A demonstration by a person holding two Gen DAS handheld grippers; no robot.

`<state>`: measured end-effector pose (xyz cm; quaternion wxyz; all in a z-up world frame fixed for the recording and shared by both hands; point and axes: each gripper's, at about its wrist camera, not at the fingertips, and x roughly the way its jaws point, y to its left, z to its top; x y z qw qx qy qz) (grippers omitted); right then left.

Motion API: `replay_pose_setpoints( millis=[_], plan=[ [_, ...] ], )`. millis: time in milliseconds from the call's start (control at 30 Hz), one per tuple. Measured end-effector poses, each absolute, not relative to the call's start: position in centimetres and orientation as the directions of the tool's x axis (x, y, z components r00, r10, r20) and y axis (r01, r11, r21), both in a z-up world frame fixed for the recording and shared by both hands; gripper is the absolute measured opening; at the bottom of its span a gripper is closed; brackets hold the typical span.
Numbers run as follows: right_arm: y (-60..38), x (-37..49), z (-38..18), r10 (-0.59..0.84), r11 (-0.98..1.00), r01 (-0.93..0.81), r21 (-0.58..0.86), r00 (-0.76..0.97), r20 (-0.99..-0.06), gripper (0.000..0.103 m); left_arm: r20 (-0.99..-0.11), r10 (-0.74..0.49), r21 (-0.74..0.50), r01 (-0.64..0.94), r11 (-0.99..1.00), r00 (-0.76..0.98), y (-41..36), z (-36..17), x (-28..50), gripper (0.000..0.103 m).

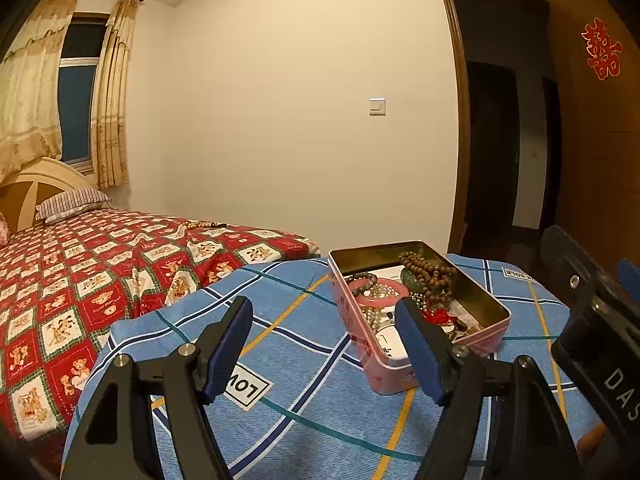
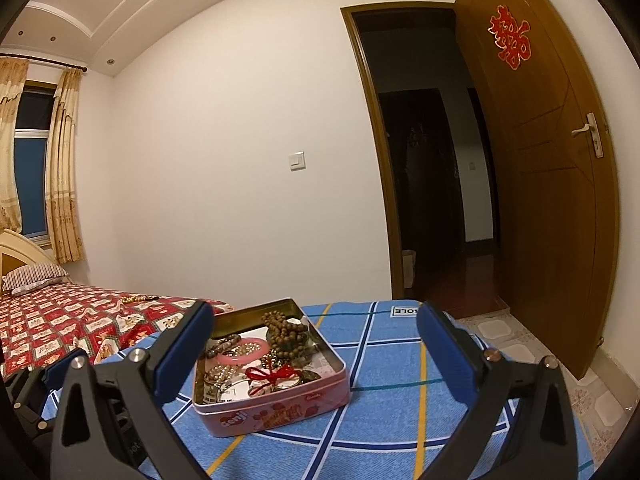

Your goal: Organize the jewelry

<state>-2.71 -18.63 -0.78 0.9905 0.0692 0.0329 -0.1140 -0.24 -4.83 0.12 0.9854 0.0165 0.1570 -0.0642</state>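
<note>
I see both grippers empty, jaws spread wide: my left gripper (image 1: 324, 344) and my right gripper (image 2: 316, 354). The pink tin (image 2: 280, 412) sits open on the blue cloth (image 2: 384, 360) at twelve o'clock, holding wooden beads (image 2: 286, 330) and a pink bangle (image 2: 240, 354).

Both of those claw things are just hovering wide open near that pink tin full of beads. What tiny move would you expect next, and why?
Probably the right gripper eases forward and down toward the pink tin. Its fingers are spread wide and empty, and the tin sits almost centred between them, lid off, with the wooden bead strand piled on top. The left gripper, also open, sits off to the tin's side.
</note>
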Motion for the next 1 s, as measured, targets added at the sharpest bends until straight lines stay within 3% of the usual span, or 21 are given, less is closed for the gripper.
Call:
replay_pose_setpoints(
  millis=[1000],
  plan=[
    [-18.85,-2.62,-0.83,-0.224,0.962,0.236,0.135,0.970,-0.095,0.103,-0.311,-0.121,0.021,0.134,0.991,0.943,-4.96,0.13,-0.30,0.079]
  ],
)
